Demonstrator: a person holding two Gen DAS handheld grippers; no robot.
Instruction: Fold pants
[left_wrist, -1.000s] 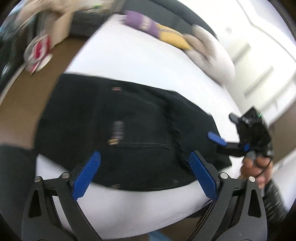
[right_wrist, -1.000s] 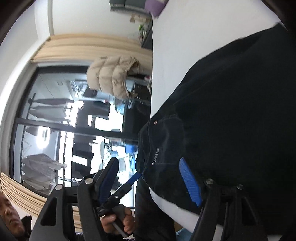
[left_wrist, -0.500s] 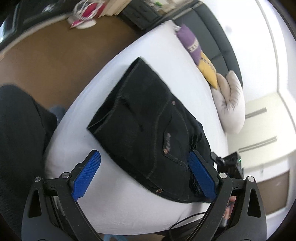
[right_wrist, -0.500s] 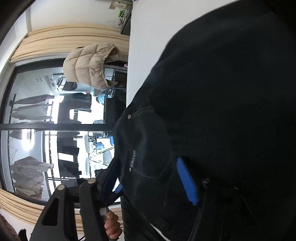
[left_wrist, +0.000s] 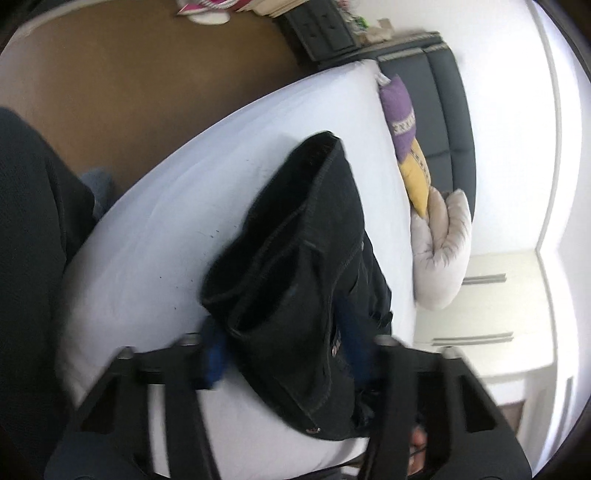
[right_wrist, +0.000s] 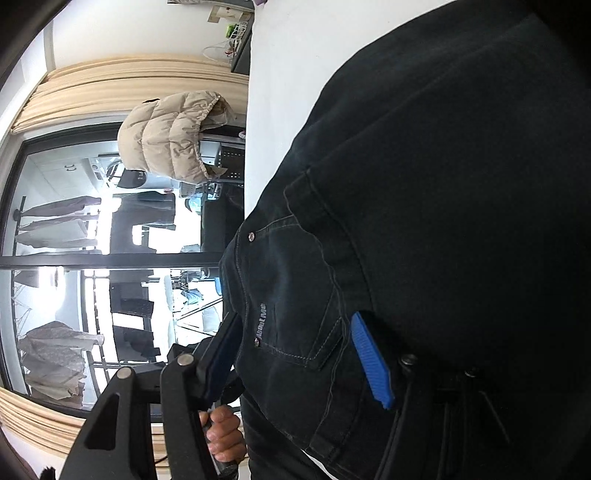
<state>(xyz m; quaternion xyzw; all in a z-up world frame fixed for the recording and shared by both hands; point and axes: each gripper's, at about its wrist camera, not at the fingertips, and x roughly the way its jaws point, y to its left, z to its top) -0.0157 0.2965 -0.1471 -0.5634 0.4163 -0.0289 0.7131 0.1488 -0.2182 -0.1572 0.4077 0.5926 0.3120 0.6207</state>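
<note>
From the left wrist view, the black pants lie on the white bed, already doubled into a thick, short bundle, its near end at the bed's near edge. The left tool straddles that near end, one blue pad on each side of the cloth; blur keeps me from saying whether it presses or merely brackets. Pillows sit at the far right by the headboard.

From the right wrist view, denim fills the frame, a back pocket facing up. The right tool stands wide, with cloth between the pads and no clamp evident.

I judge the folding well advanced: the legs seem stacked, and perhaps one last fold or a smoothing remains.
</note>
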